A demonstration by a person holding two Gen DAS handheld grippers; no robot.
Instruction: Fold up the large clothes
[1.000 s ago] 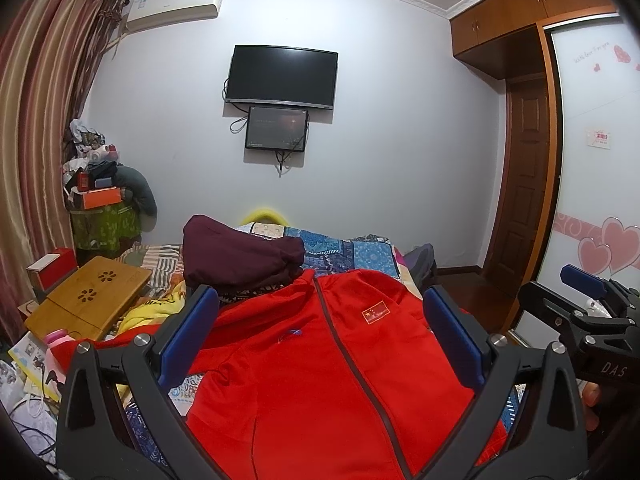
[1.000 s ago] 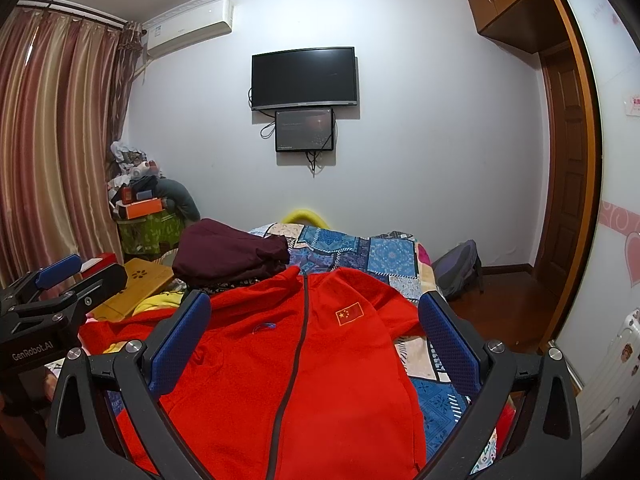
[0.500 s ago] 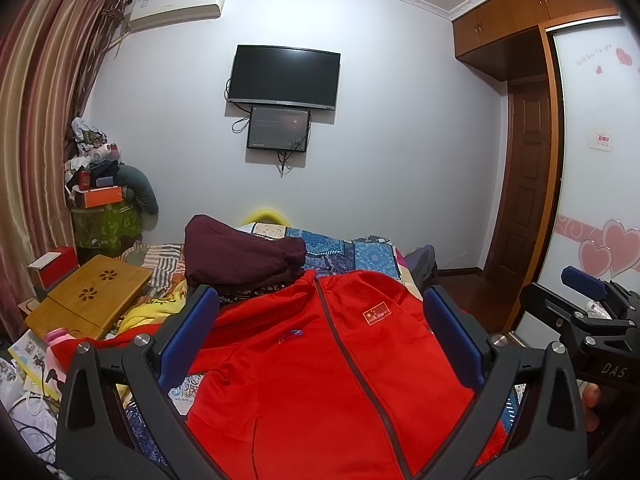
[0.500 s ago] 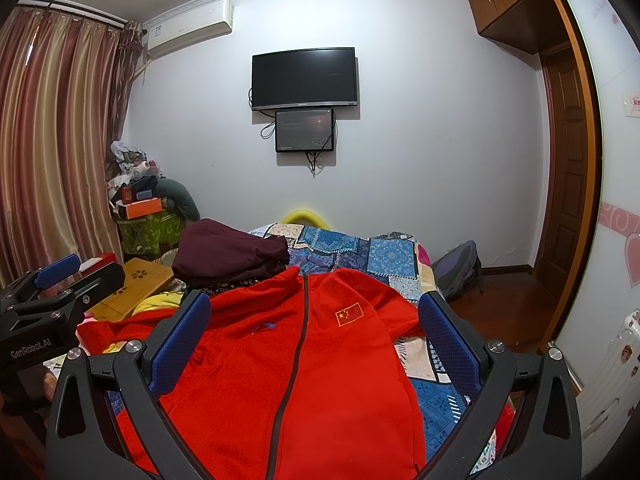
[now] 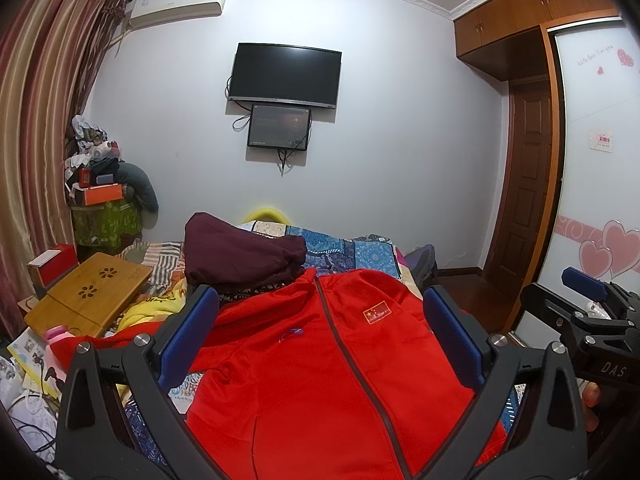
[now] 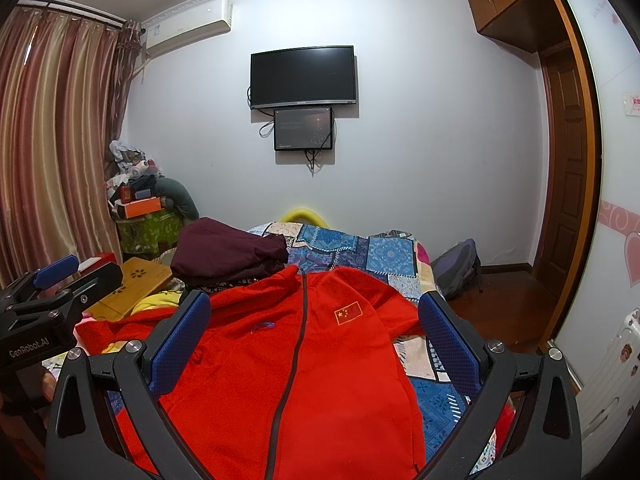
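A red zip jacket [image 5: 320, 364] with a small flag patch lies spread front-up on the bed; it also shows in the right wrist view [image 6: 296, 368]. My left gripper [image 5: 320, 340] is open and empty, held above the jacket's chest. My right gripper [image 6: 314, 338] is open and empty too, above the jacket a little to the right. The right gripper shows at the right edge of the left wrist view [image 5: 588, 312]. The left gripper shows at the left edge of the right wrist view [image 6: 52, 292].
A dark maroon folded garment [image 5: 240, 252] lies behind the jacket on the patchwork bedspread [image 6: 372, 252]. A wooden lap desk [image 5: 88, 296] and clutter lie at left. A backpack [image 6: 456, 268] sits on the floor right of the bed, near a wooden door [image 6: 568, 184].
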